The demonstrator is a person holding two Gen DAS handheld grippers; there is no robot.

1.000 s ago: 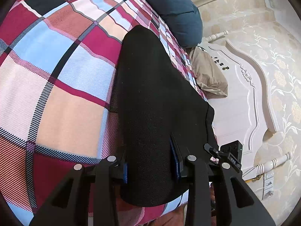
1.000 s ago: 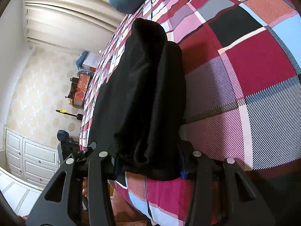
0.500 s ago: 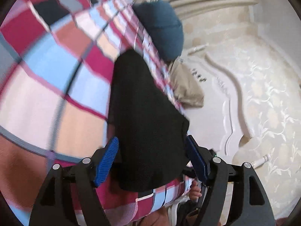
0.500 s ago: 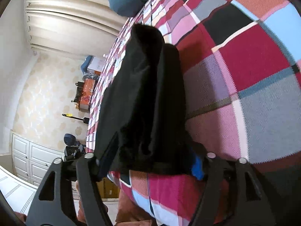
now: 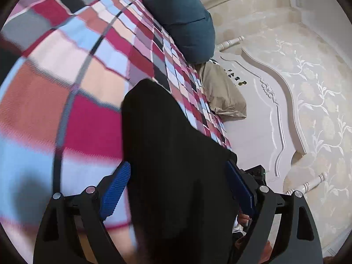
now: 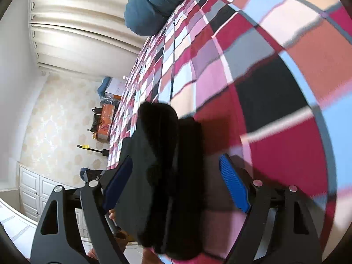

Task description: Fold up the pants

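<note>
The black pants [image 5: 171, 154] lie folded in a long stack on the plaid bedspread [image 5: 66, 88], close to the bed's edge. My left gripper [image 5: 178, 187] straddles their near end; its jaws are opening, and the blue pads [image 5: 116, 189] stand wide at the cloth's sides without pressing it. In the right wrist view the folded pants [image 6: 167, 165] show thick layered edges. My right gripper [image 6: 176, 182] also has the pants between its opening jaws. Its right pad [image 6: 233, 184] is clear of the cloth, while the left pad is level with the pile's edge.
A dark blue pillow [image 5: 187, 22] and a beige pillow [image 5: 220, 96] lie at the bed's head by a white carved headboard [image 5: 268, 114]. Beyond the bed's side are curtains [image 6: 77, 22], orange boxes [image 6: 105, 118] on the floor and a white cabinet [image 6: 33, 189].
Both grippers were shut on the pants' near end a second ago. Their jaws have since spread wide and let go. Both have drawn back a little, and the pants stay on the bed.
</note>
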